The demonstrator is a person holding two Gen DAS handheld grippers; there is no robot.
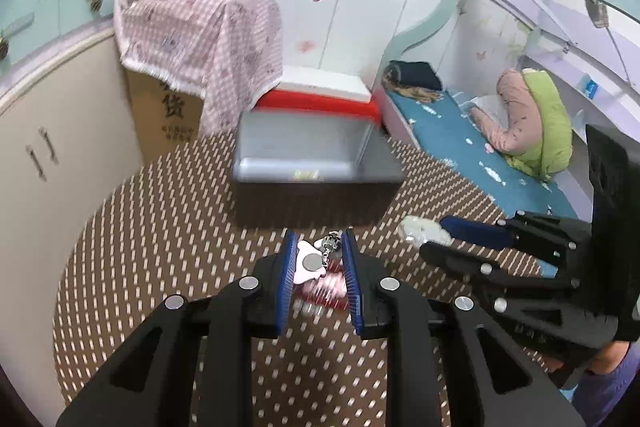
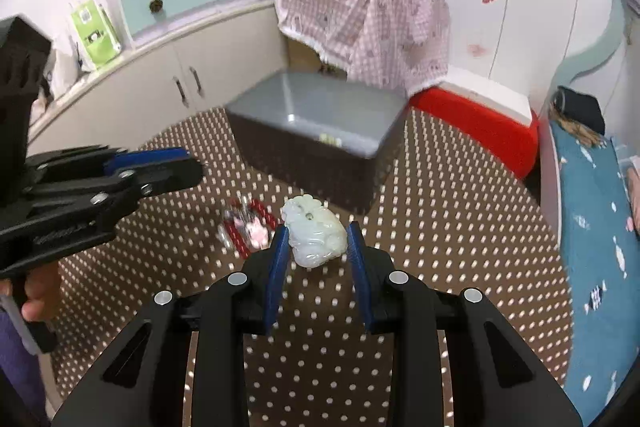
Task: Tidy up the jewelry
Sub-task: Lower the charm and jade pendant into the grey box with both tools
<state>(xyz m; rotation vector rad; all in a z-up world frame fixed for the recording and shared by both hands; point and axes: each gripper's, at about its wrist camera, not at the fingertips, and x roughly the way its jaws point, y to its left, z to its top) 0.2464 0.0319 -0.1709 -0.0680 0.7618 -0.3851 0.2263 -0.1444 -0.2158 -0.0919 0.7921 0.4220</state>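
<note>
Because each piece must travel separately to storage, the left tool [image 1: 319,247] pinches a pink flat charm with a round silver button and short chain [image 1: 311,261] above the red-and-pink trinkets [image 2: 248,225] on the brown dotted bench [image 2: 440,247], while the right tool [image 2: 318,241] brackets a pale carved jade pendant [image 2: 314,231], apparently gripping it. Beyond, the dark box with grey lining [image 2: 316,115] stands open, probably the destination.

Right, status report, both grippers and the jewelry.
Left gripper holds pink charm. Right gripper holds jade pendant. Grey box ahead, open, path clear.
</note>
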